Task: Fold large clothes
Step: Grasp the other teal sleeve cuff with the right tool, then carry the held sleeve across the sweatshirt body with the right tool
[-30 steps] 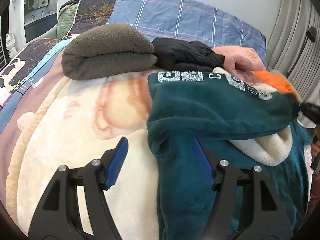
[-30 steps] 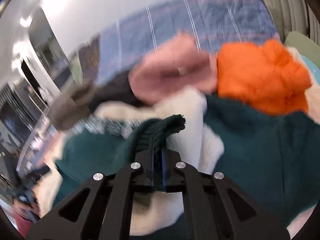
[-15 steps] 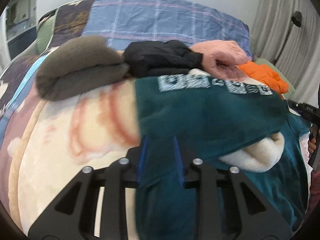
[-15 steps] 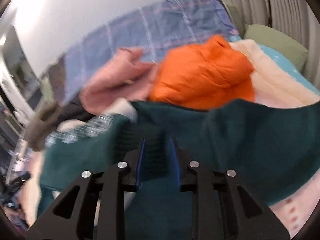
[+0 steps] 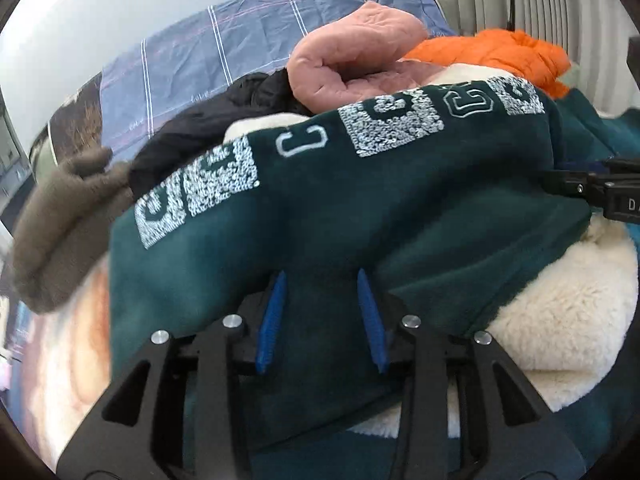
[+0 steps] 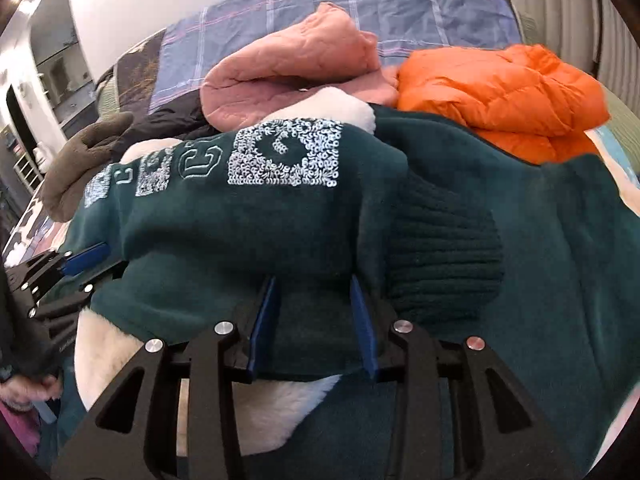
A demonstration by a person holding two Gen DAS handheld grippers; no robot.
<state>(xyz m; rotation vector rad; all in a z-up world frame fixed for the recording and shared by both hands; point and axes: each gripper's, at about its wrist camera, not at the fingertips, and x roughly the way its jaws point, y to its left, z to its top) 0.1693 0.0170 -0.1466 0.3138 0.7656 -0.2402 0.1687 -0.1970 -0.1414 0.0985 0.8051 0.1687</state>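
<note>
Since a second ago: the left gripper (image 5: 322, 276) has swung from the bare blanket at the sweatshirt's edge onto the sweatshirt itself; the right gripper (image 6: 313, 280), then pinched shut on the knit cuff (image 6: 444, 252) in the air, has come down and let it go, and the cuff now lies on the fabric just right of the jaws.

Left gripper: jaws opening, blue pads part way apart, green fabric bunched between them. Pads flank the fabric; a firm press is not evident.

Right gripper: jaws opening, pads part way apart, a fold of green fabric between them, its edge over cream lining.

Green sweatshirt (image 5: 360, 208): folded over on the bed, sequin lettering (image 5: 394, 124) running across the upper fold, cream fleece lining (image 5: 560, 320) showing at its right side in the left view.

Behind it, touching or just beside: pink quilted jacket (image 6: 288, 64), orange puffer jacket (image 6: 508, 84), black garment (image 5: 216, 120), brown fleece bundle (image 5: 60, 224) at far left.

Under all: cream patterned blanket (image 5: 68, 360); blue checked sheet (image 6: 400, 4) at the head end against the wall.

Right gripper's tip shows at the right edge of the left view, left gripper's at the left edge of the right view.
</note>
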